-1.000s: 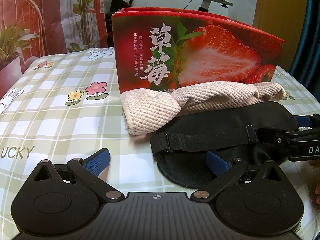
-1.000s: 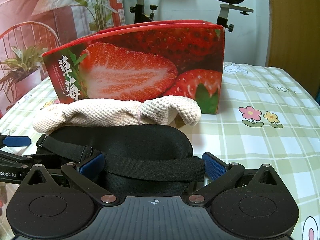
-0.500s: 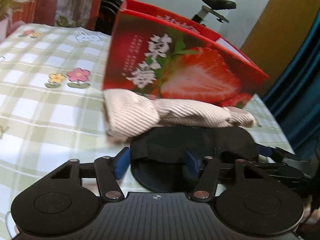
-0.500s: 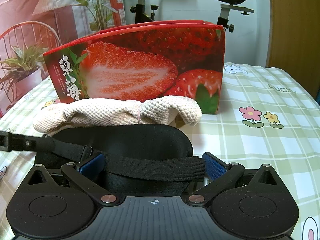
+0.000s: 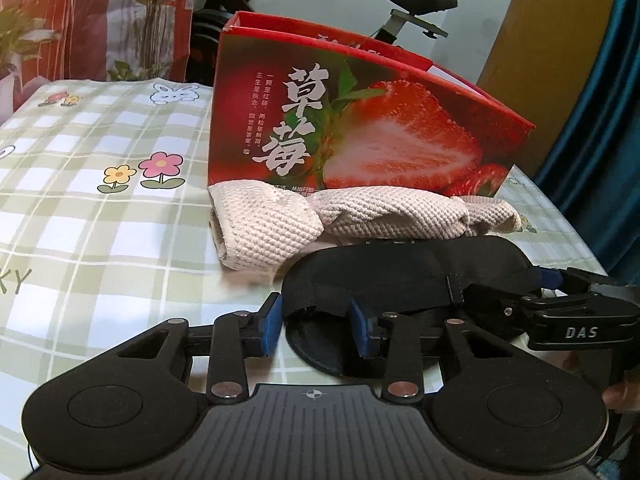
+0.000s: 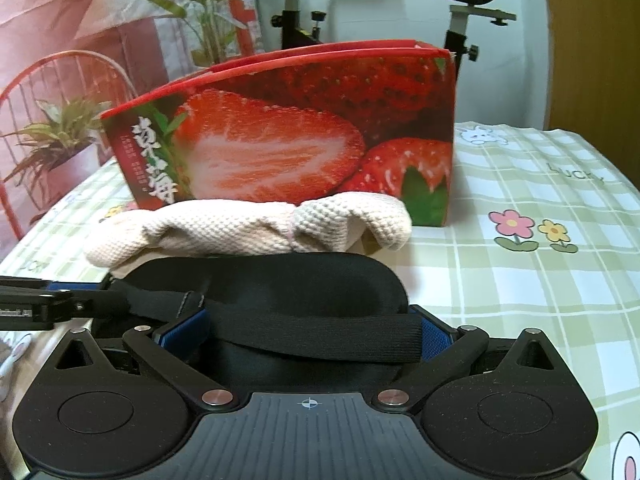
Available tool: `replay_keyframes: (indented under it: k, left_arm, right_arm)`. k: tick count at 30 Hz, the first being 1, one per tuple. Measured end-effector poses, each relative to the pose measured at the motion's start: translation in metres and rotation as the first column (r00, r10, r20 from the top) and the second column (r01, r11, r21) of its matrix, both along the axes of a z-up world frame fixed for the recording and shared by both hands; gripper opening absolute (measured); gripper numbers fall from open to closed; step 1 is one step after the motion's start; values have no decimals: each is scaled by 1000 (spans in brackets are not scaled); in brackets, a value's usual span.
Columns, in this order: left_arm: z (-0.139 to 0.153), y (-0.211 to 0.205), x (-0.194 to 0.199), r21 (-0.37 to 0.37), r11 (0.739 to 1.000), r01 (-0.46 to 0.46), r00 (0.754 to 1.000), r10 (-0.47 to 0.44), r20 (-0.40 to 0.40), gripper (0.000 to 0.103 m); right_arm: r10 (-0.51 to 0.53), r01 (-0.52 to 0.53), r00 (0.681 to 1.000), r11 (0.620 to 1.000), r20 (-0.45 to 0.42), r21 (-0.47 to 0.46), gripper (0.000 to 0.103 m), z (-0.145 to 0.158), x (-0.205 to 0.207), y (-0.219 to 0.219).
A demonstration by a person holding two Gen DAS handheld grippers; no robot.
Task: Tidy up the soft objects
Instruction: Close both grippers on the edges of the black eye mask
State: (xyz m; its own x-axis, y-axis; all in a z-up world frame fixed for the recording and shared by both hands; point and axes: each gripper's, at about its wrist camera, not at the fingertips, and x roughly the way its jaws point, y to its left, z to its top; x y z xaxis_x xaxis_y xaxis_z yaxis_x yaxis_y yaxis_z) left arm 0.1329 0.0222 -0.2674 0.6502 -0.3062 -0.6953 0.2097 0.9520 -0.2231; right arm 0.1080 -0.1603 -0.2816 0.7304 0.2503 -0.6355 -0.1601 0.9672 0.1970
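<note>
We see a black padded fabric eye mask (image 5: 404, 276) lying on the worktop (image 5: 100, 216), which is covered in a green and white checked cloth printed with flowers and rabbits. Just behind the mask, touching its far edge, lies a cream waffle-knit soft cloth item (image 5: 344, 216), bunched and stretched along the foot of a tall red cardboard box printed with a cut strawberry and white Chinese characters (image 5: 360, 120). The box stands upright.

The left tool (image 5: 316, 326) sits at the mask's left end, its 2 blue-padded fingers (image 5: 273, 326) on either side of the mask's edge and black elastic strap; its jaws are closing, and we cannot tell whether both pads already press on the fabric.

The right tool (image 6: 312, 332) sits at the mask's other end. Its blue pads (image 6: 186, 330) stand on either side of the strap (image 6: 320, 336), which is stretched taut between them, and the jaws look clamped on the mask's strapped end. In the left wrist view this tool (image 5: 556, 284) comes in from the right edge, beside part of a hand (image 5: 620, 396).

Behind the worktop we see an exercise bike (image 6: 468, 12), a potted plant (image 6: 60, 140) and a red wire chair (image 6: 60, 80).
</note>
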Motion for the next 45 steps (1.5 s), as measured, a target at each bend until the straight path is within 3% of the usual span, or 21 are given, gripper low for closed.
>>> replay_keyframes:
  k: [10,13,15,19,24,31,34,37,40,42,45]
  left_arm:
    - [-1,4,-3,-19,1000,4,1000,-4,7,39]
    - [-1,4,-5,-16,1000,5,1000,-5,9,39]
    - [-1,4,-6,-12,1000,4,1000,-4,8,39]
    - [1,7,-8,-19,1000,-15,1000,15,0,39]
    - [2,16,-9,-34,998,-59,998,58,-8,41]
    - [1,16,-9,-58,997,-49,999,49,-2,57]
    - [-1,16,-9,-72,996,-47,999,47,-4,59]
    - [-2,20,-8,-122,991,-59,998,57,-20,59]
    - [-5,25,-7,-223,973,-52,998,40,-57,59]
    - [-5,23,-7,-216,975,-44,998,33,-54,57]
    - [-5,24,-8,-225,973,-52,997,39,-60,23]
  right_arm:
    - [-10,7,999,997,32,72,77,20,-17,-11]
    - [-30,24,997,996,68,90,58,30,-26,-18]
    - [-40,31,996,993,81,112,37,36,-30,-22]
    - [-49,40,996,994,81,104,14,39,-34,-25]
    - [-48,45,998,997,47,60,12,32,-36,-21]
    - [-48,48,999,999,-2,18,12,18,-31,-19]
    - [-51,51,999,999,-18,20,12,13,-30,-19]
    - [-49,49,999,999,-25,21,12,10,-28,-18]
    - [-42,42,999,999,-25,13,13,9,-28,-16]
    - [-42,42,999,999,-25,8,13,9,-29,-15]
    - [-41,41,999,999,-23,11,13,11,-29,-15]
